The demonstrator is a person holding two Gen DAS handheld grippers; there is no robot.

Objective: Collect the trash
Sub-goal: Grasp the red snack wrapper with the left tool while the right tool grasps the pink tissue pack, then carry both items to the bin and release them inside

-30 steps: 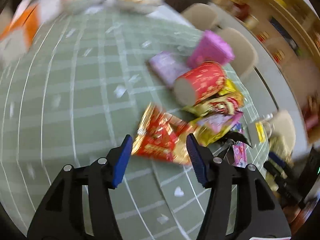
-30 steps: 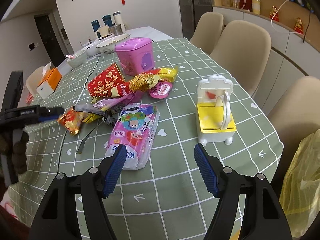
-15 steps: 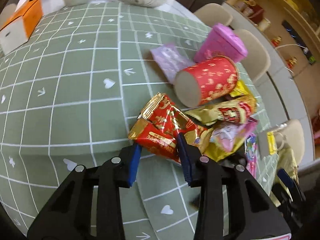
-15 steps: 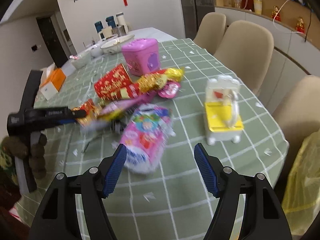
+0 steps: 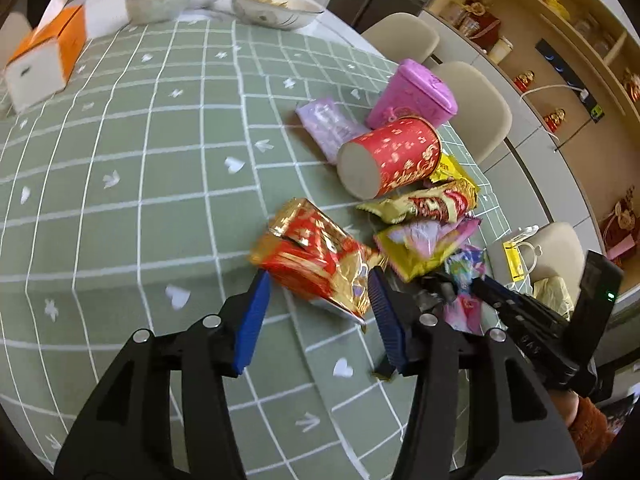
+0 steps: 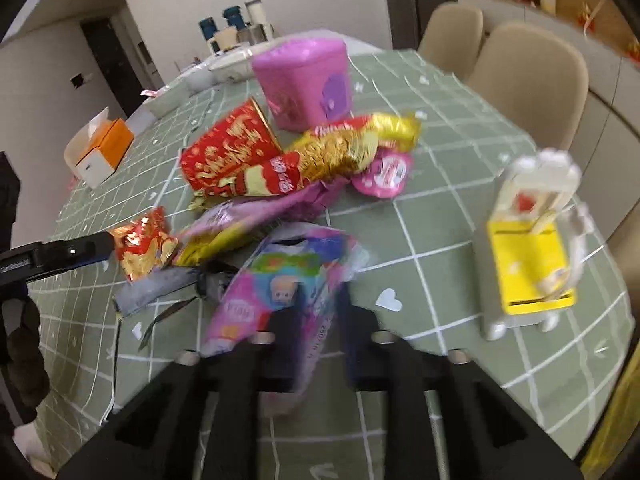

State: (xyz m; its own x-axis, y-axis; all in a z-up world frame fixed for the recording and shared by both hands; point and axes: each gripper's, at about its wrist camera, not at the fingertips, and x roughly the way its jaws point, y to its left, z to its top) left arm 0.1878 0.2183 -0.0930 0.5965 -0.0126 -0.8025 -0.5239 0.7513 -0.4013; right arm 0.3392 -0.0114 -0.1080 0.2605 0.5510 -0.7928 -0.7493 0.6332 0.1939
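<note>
Our left hand-held gripper point(image 5: 320, 300), just reopening, straddles the red-gold wrapper point(image 5: 316, 264); our right hand-held gripper point(image 6: 320, 320) has just closed on the pink packet point(image 6: 280, 292).

The crinkled red-and-gold foil snack bag point(image 5: 316, 268) lies between the fingers of the left gripper point(image 5: 318, 312), on the green checked tablecloth point(image 5: 140, 184). Ahead and to its right lies the red paper cup point(image 5: 390, 156) on its side. Behind that stands the pink lidded plastic bin point(image 5: 412, 96). The right gripper point(image 6: 316, 320) sits over the pink cartoon-printed tissue pack point(image 6: 280, 284), with the yellow-and-white toy box point(image 6: 532, 248) to its right.
</note>
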